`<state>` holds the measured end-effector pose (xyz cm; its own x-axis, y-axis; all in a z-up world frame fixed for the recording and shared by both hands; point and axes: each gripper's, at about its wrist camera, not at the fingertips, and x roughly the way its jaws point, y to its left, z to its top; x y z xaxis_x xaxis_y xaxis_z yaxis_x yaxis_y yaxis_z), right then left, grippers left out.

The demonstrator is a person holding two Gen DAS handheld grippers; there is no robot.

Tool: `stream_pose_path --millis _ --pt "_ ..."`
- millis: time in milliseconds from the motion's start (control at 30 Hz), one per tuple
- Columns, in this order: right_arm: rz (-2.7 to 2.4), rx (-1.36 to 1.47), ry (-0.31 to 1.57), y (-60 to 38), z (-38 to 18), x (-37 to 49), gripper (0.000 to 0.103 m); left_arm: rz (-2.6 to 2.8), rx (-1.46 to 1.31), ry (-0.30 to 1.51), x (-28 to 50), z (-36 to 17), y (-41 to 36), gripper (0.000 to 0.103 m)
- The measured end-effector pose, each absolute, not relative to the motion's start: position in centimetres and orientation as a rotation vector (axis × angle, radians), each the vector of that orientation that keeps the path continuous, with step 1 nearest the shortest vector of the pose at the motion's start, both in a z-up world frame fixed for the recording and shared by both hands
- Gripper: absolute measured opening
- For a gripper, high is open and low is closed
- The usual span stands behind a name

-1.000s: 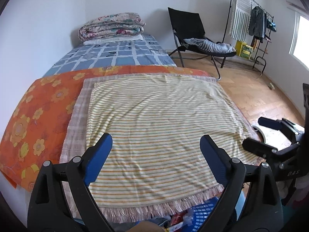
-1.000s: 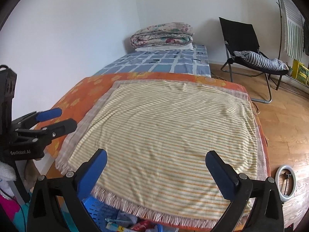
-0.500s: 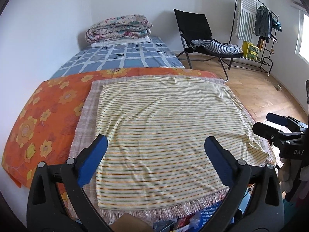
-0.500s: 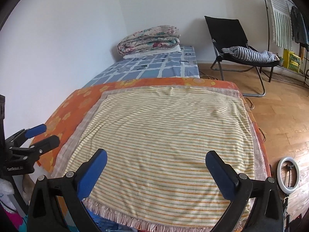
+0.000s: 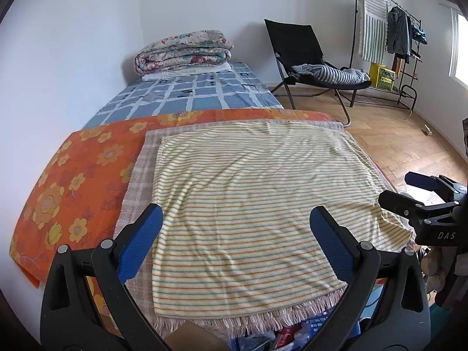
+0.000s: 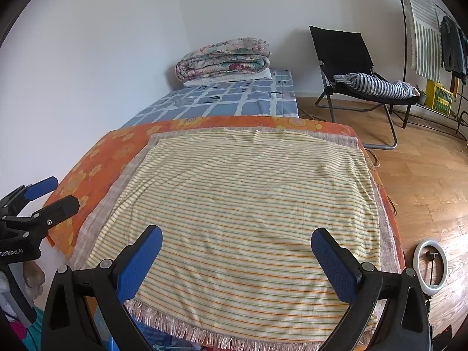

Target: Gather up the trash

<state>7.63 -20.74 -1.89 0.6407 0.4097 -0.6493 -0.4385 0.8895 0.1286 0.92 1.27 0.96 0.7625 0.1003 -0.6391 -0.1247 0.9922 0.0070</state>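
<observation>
Both grippers hanging over the striped cloth [image 5: 245, 201], nothing grabbed

Left gripper [image 5: 235, 235] and right gripper [image 6: 237, 256] both spread wide; trash [image 5: 280, 335] sits just below the cloth's fringed near edge, wood floor [image 6: 421, 181] open to its right.

— Where is the trash [image 5: 278, 335] lying?

— It is sitting at the very bottom of the left camera's view, peeking out from under the fringe of the striped cloth [image 5: 248, 204]. It is showing as a loose jumble.

— What is it looking like?

— A red wrapper [image 5: 285, 332] is lying crumpled in the middle, and a pale bluish plastic bag [image 5: 251, 341] is bunching up just beside it on the left. A flat brown piece of cardboard [image 5: 194, 336] is tilting up further left.

— Is it sitting in something?

— A blue plastic basket [image 5: 318, 323] with a grid of holes is touching the pile on the right. Whether the pieces are lying inside it is not showing.
</observation>
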Motion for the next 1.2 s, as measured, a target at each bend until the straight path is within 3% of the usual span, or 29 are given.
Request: stream_pose_path --millis 1200 --pt "0.478 -0.037 0.744 -20.89 -2.39 7.69 0.103 0.117 -0.044 0.707 1.14 0.65 1.32 0.102"
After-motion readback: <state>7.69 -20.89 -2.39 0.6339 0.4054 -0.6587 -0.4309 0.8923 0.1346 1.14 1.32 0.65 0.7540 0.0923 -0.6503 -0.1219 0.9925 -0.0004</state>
